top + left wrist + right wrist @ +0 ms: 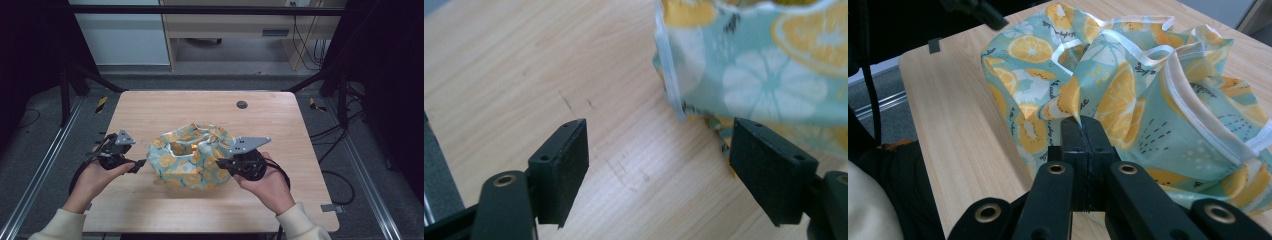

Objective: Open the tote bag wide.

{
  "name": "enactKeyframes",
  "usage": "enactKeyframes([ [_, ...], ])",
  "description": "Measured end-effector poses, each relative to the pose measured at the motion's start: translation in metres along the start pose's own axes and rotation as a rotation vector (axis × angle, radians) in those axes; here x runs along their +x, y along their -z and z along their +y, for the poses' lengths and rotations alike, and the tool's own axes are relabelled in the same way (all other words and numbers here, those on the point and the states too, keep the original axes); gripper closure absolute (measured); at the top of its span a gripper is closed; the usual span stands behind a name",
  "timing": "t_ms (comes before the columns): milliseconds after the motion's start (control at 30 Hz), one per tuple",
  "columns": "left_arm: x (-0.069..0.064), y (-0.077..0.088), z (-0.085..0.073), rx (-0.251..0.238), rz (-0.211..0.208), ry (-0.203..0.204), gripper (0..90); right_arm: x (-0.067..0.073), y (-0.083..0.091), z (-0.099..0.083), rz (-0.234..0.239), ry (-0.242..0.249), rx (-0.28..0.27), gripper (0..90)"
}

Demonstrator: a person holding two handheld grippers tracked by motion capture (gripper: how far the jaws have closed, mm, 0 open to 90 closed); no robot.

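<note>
A teal cloth bag [190, 157] printed with orange slices and edged in white sits crumpled in the middle of the wooden table [150, 112]. My right gripper [226, 162] is at its right side, shut on a fold of the bag's fabric [1108, 95]; the pinch [1082, 124] shows up close in the right gripper view. My left gripper [137, 166] stands open just left of the bag, jaws wide apart with bare wood between them [659, 165]. The bag's corner [749, 65] lies just beyond its right jaw, not gripped.
A round dark grommet [242, 104] sits in the table's far side. Black frame posts [65, 95] and cables [335, 132] flank the table. Bare wood lies in front of and behind the bag.
</note>
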State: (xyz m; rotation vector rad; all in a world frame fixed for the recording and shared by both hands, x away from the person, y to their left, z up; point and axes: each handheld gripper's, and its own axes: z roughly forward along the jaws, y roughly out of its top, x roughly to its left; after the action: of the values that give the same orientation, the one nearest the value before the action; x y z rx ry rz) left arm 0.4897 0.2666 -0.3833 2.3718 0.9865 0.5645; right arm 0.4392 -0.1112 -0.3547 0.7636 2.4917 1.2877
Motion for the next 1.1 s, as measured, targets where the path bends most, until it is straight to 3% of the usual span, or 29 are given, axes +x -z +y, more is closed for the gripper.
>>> enactKeyframes([
  [33,0.0,0.0,0.0,0.0,0.0,0.0,24.2,0.0,0.0,-0.001,0.0,-0.002,0.001,90.0],
  [200,0.002,-0.001,0.032,0.0,-0.013,-0.029,25.1,-0.002,-0.002,-0.001,-0.001,-0.011,0.001,90.0],
  [300,0.003,-0.004,0.041,0.003,-0.022,-0.034,25.0,0.0,-0.004,-0.001,0.005,-0.006,0.004,90.0],
  [367,0.004,-0.014,0.053,0.002,-0.06,-0.024,25.1,0.0,-0.005,-0.002,0.008,-0.002,0.008,90.0],
  [433,0.005,-0.021,0.06,0.02,-0.063,-0.04,25.1,0.0,-0.006,-0.002,0.009,-0.005,0.004,90.0],
  [633,0.001,-0.039,0.075,0.044,-0.066,-0.061,24.3,0.002,-0.008,-0.004,0.019,-0.005,0.009,90.0],
  [900,-0.001,-0.065,0.078,0.098,-0.101,-0.061,24.6,0.001,-0.008,-0.008,0.019,-0.011,0.009,89.7],
  [1000,-0.004,-0.073,0.076,0.114,-0.107,-0.065,31.9,0.0,-0.008,-0.011,0.019,-0.017,0.012,89.6],
  [1100,-0.004,-0.076,0.074,0.118,-0.116,-0.062,48.7,0.0,-0.009,-0.013,0.016,-0.022,0.013,89.4],
])
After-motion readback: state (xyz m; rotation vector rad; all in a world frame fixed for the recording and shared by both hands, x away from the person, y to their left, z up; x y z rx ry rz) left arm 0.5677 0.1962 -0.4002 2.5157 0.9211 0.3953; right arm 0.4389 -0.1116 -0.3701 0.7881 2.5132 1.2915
